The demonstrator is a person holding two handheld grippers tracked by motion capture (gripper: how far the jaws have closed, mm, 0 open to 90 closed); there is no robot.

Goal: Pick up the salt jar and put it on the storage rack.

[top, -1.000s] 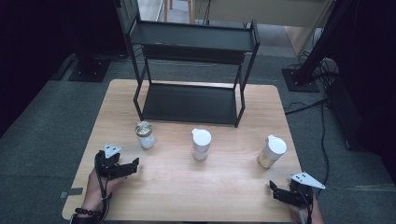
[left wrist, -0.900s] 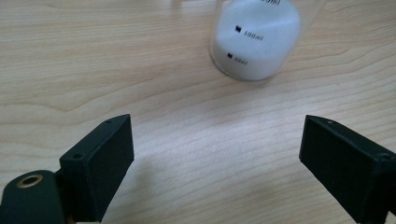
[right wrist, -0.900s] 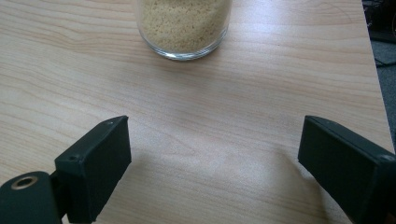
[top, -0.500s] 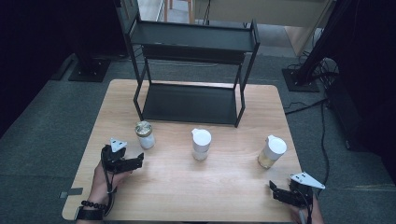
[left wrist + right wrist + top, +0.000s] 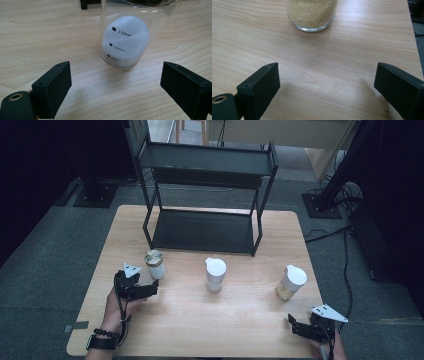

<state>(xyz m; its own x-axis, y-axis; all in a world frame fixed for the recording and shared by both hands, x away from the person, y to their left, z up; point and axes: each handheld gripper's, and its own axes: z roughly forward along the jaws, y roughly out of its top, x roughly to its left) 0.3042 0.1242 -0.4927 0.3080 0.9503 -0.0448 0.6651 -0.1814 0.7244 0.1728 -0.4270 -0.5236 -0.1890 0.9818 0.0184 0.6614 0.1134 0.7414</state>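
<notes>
On the wooden bench (image 5: pixel 200 320), three jars stand in a row in front of a black metal rack (image 5: pixel 205 195). In the high view, the left gripper (image 5: pixel 150 289) sits at about 8 o'clock on the bench, held by a hand with a bead bracelet. Its jaws are open with nothing between them. They point toward a glass jar (image 5: pixel 155 265) just beside them, at about 1 o'clock from the gripper. In the left gripper view, this glass jar (image 5: pixel 127 37) stands upright on the wood just ahead of the open jaws, not touching them. It has white powder inside and small marks printed on its side. The right gripper (image 5: pixel 295 326) is at about 5 o'clock, near the front edge of the bench. Its jaws have just been opening, and nothing is between them. The jar of yellow grains (image 5: pixel 291 283) stands at about 11 o'clock from it, apart from the jaws. In the right gripper view, the jar of yellow grains (image 5: pixel 312 15) is ahead on the bare wood. A white-lidded jar (image 5: pixel 215 274) stands in the middle of the row.
</notes>
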